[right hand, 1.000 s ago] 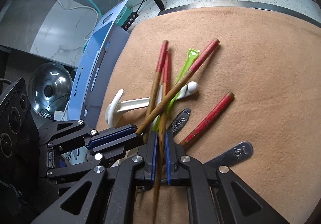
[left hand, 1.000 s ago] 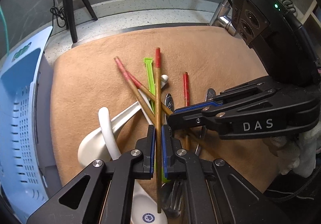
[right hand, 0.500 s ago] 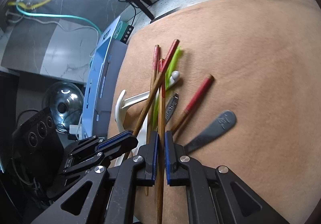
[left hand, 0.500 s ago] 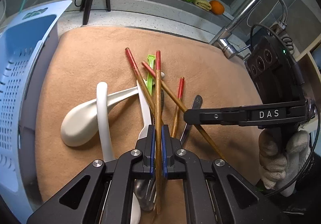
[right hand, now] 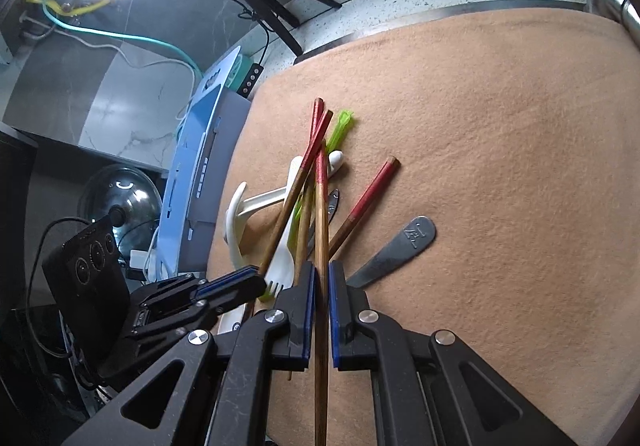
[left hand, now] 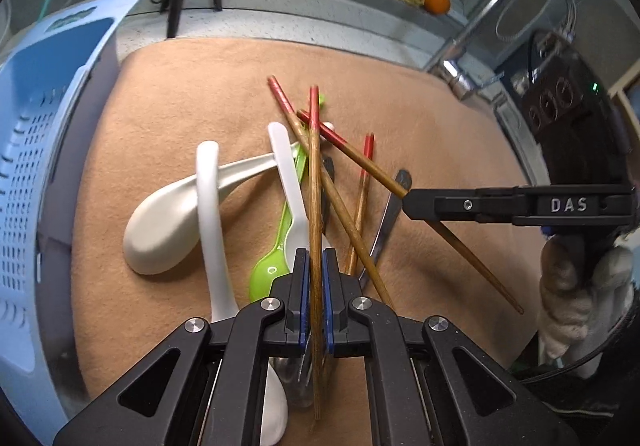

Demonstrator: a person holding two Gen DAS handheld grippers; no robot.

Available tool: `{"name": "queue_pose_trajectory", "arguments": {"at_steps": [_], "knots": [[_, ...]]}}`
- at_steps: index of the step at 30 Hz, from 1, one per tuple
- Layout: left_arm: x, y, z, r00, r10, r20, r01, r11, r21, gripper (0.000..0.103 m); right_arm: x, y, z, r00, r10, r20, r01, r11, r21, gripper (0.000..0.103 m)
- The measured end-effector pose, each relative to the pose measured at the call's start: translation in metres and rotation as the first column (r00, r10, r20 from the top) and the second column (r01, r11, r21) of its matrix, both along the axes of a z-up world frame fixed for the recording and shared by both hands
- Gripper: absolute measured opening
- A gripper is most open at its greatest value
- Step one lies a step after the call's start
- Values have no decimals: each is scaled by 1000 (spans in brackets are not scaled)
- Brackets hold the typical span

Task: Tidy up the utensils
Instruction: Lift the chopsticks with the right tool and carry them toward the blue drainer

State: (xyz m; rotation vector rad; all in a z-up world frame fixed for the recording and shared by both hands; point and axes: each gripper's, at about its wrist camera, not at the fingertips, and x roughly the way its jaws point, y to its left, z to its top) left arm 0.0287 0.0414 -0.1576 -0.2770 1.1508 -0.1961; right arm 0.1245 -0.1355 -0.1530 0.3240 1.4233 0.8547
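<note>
Above the tan cloth (left hand: pixel 168 94), each claw – left (left hand: pixel 315 288), right (right hand: pixel 319 296) – clamps one chopstick lengthwise, red end forward.

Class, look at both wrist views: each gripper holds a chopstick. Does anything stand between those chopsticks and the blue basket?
Nothing visible does. The left gripper and right gripper each clamp a chopstick lifted above the utensil pile; only bare cloth lies between the pile and the blue basket, whose open top faces up.

Spoons (left hand: pixel 168 222), chopsticks (left hand: pixel 362 202) and a fork (right hand: pixel 280 266) lie crossed on the cloth (left hand: pixel 180 94); a basket (left hand: pixel 36 150) stands to its left.
</note>
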Motion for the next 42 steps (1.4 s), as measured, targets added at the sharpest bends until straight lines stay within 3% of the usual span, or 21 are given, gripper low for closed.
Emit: {"name": "queue_pose_trajectory", "arguments": {"at_steps": [11,18,23,27,34,42], "knots": [[26,-23,-4,993,-109,-41,114,984,134,6,-3,10,-9,1000,27,-2,-27,999,-33,6],[28,-17,-2,997,-69,-18,70,995,69,5,-3,18,-12,999,38,0,-38,998,-43,6],[16,5,7,999,30,17,-27,991,-130,5,-1,4,-5,999,6,-40,-6,1000,14,6],[2,12,18,997,67,49,-58,984,-169,5,-2,-12,8,999,-18,-33,19,999,30,6],[-17,36,41,984,150,101,-131,976,-173,5,1,-22,37,998,-55,-5,55,996,69,6],[-31,82,56,956,250,156,-232,965,-126,5,6,23,63,997,-15,72,8,996,92,6]]}}
